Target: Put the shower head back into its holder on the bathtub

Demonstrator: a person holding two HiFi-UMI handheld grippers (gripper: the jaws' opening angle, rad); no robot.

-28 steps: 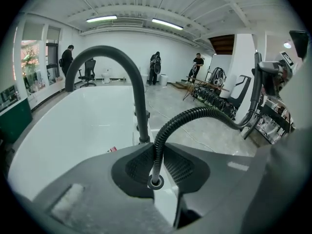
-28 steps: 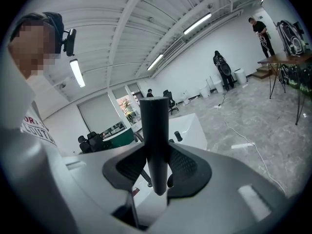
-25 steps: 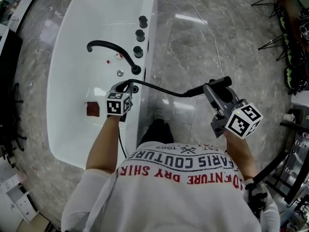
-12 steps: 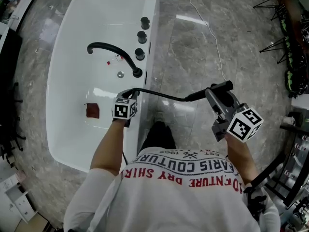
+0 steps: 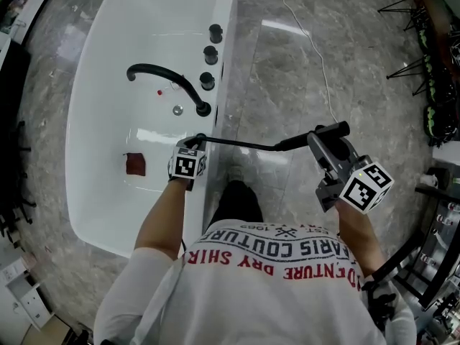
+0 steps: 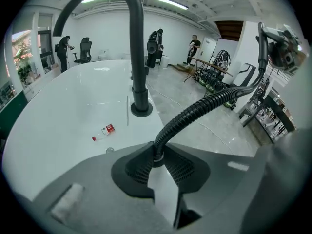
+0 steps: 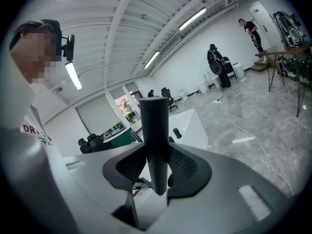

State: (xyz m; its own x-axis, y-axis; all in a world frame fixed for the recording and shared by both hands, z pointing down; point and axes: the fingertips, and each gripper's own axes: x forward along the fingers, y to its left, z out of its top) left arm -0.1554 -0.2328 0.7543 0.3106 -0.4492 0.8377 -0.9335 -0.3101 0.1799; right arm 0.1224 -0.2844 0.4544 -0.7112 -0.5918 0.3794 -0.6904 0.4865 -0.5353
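Right hand-held gripper [image 7: 155,168] is clamped on the shower head [image 5: 332,129], out over the floor [image 5: 287,70] beside the bathtub [image 5: 224,42]. Left hand-held gripper [image 6: 157,161] pinches the ribbed hose [image 6: 204,106] at the rim. We judge the handle rigid and slick and the hose springy, so mid-handle suits.

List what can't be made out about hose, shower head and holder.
- Holder: head view, left tool covers the bathtub rim under it; left gripper view, that tool's body blocks the rim below the hose.
- Spray face of the shower head: head view, too small; right gripper view shows only its shaft.
- Red object in tub: head view, too small to identify.
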